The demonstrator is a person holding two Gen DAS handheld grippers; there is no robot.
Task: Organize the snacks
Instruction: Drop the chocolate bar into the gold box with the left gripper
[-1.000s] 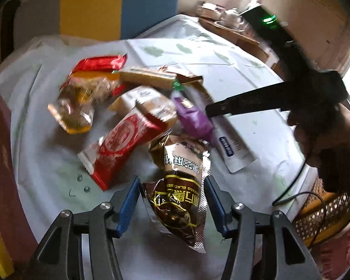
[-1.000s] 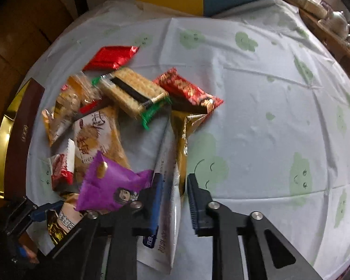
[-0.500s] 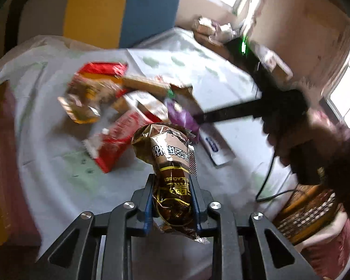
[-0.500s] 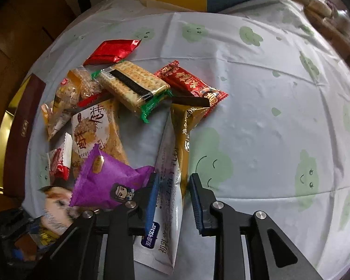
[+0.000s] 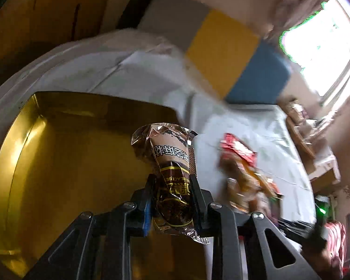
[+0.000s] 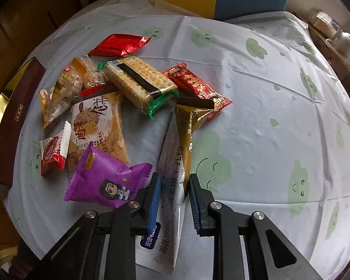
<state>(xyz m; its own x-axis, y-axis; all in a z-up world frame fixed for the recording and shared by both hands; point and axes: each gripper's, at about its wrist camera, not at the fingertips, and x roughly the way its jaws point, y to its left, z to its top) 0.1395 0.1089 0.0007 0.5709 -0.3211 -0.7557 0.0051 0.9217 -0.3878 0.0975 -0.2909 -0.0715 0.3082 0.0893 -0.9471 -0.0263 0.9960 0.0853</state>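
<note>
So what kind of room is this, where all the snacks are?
Probably a home living or dining room: a table with a smiley-cloud tablecloth, a grey, yellow and blue cushioned seat behind it, a teapot on a side shelf, and a sunny window.

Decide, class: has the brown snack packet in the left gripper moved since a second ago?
Yes. The brown snack packet, clamped in the left gripper, has left the tablecloth beside the snack pile and now hangs over the gold tray.

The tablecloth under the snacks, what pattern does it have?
The tablecloth is pale blue-white with green smiling cloud shapes; the right wrist view shows it best.
</note>
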